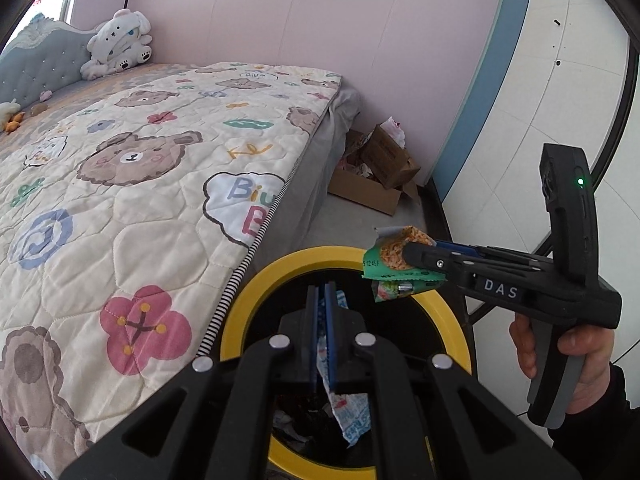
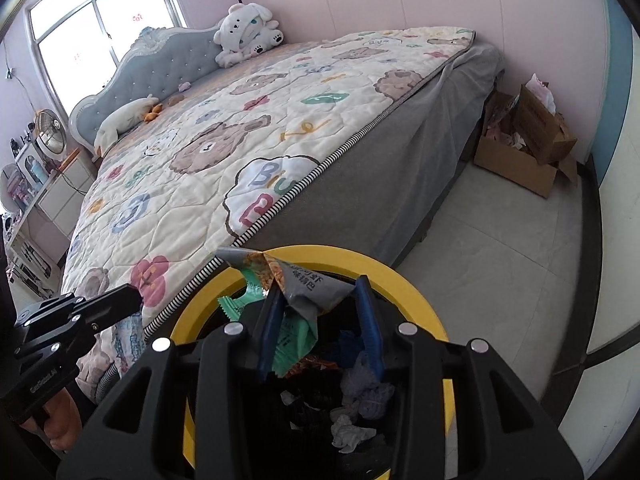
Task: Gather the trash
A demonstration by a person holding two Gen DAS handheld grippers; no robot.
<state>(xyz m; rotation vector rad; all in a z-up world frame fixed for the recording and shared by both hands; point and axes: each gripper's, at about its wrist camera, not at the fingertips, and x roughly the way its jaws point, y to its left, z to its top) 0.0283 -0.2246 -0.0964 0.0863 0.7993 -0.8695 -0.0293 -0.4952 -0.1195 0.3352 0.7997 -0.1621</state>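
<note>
Two grippers, both mine, both over the yellow-rimmed bin (image 1: 256, 292) beside the bed (image 1: 132, 184). From my left wrist camera, my left gripper (image 1: 322, 300) sits at six o'clock, jaws pinched tight on a thin white-and-blue wrapper (image 1: 352, 412) that dangles down into the dark mouth of the bin. At three o'clock, in the hand (image 1: 576, 364) that carries it, is my right gripper (image 1: 416, 264), its tips over the bin's far rim with a crumpled green snack wrapper (image 1: 394, 258) at them. Over to the right wrist camera: my right gripper (image 2: 320, 304) stands partly open, blue fingers (image 2: 370, 320) apart. The green snack wrapper (image 2: 280, 280) sits between them at twelve o'clock; it looks draped against the left pad, and the right pad stands clear of it, so I can't call it a firm grip. Below, inside the bin (image 2: 408, 284), I see crumpled tissues (image 2: 352, 424) and other scraps. My left gripper (image 2: 138, 300) pokes in from nine o'clock with the white-and-blue wrapper (image 2: 132, 340) hanging under its tip. A cardboard box (image 2: 520, 160) full of scraps sits on the floor at two o'clock, against the pink wall, well apart from the bin.
</note>
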